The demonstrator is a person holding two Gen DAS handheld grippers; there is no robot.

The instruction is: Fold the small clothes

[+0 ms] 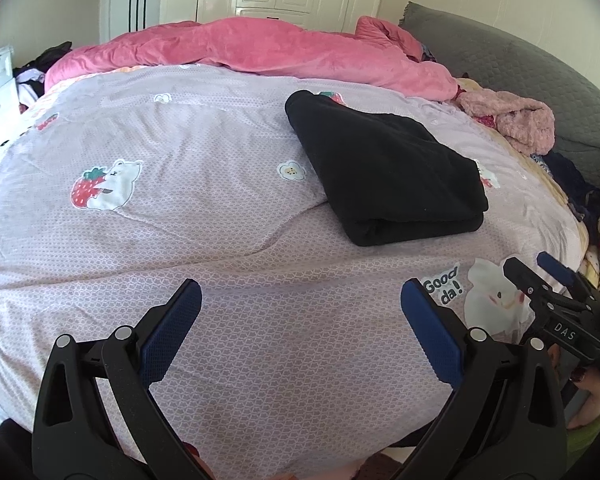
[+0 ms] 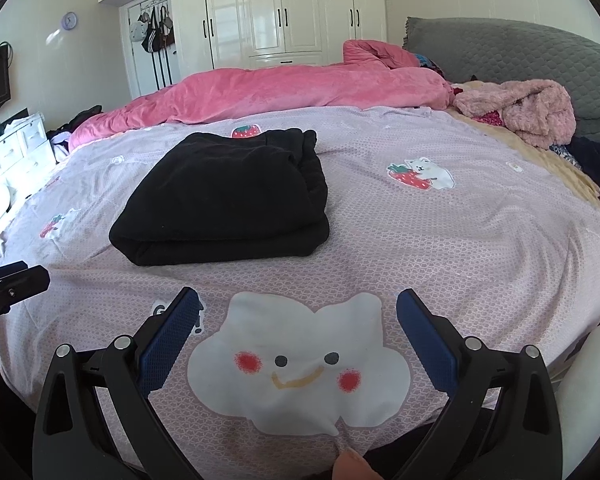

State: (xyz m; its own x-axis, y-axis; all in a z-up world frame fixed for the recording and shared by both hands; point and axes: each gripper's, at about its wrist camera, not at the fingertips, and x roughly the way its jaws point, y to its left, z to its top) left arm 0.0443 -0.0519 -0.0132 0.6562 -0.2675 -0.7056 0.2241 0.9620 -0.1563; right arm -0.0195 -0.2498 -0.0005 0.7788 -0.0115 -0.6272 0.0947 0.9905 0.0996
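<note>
Where the lilac patterned bedspread with strawberry-and-bear prints (image 1: pixel 204 216) covers the bed, a folded black fleece garment (image 1: pixel 384 168) lies flat in a thick rectangular bundle, right of centre in the left wrist view and left of centre in the right wrist view (image 2: pixel 228 204). In the left wrist view its long axis runs from the upper left toward the lower right of the frame, with the rounded fold edge facing the camera at the lower end. The right wrist view alone shows the far end, where bunched layers gather beside a strawberry print. The left tool (image 1: pixel 300 320) hangs above bare bedspread at the bottom of its frame, blue-padded fingers (image 1: pixel 172 332) spread wide and holding nothing. The right tool (image 2: pixel 298 320) is likewise wide and empty, over a large white smiling cloud print (image 2: pixel 300 364); it also shows at the right edge of the left wrist view (image 1: pixel 540 270). Behind the garment lie a rumpled pink plush duvet (image 2: pixel 284 92) and, upper right, a fluffy pink knitted jacket (image 2: pixel 528 108).
</note>
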